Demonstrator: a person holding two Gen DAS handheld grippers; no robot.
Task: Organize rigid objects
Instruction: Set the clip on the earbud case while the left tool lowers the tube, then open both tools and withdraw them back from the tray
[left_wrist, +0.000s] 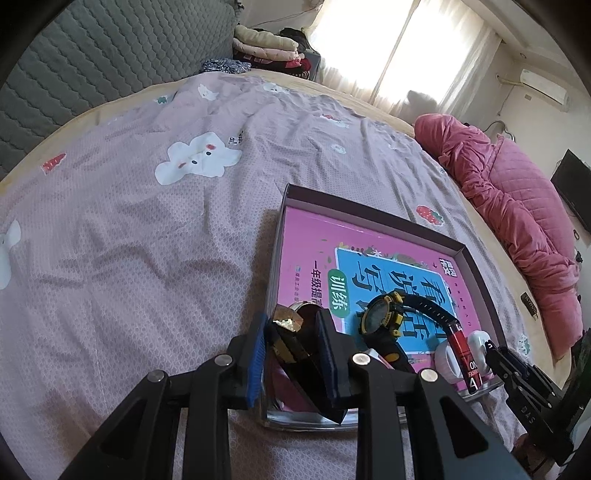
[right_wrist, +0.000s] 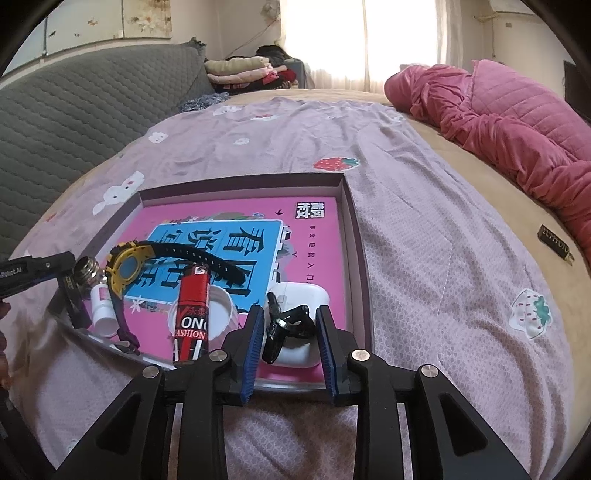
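My left jaws (left_wrist: 291, 332) clench a gold-and-black bottle (left_wrist: 286, 338) over the near corner of the shallow box (left_wrist: 373, 205) on the bed (left_wrist: 147, 240). My right jaws (right_wrist: 290, 325) stand released around a black clip (right_wrist: 284, 325) lying on the white earbud case (right_wrist: 299, 291). Between the two, left of my right jaws, lie a red lighter (right_wrist: 192, 314), a white lid (right_wrist: 221, 306), a yellow-and-black watch (right_wrist: 127, 267) and a small white bottle (right_wrist: 101, 304). Beyond lies a pink quilt (right_wrist: 498, 122).

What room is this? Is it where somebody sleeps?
Most likely a bedroom. There is a wide bed under a rabbit-print sheet, a rumpled pink quilt along its far side, and folded clothes piled by the curtained window.
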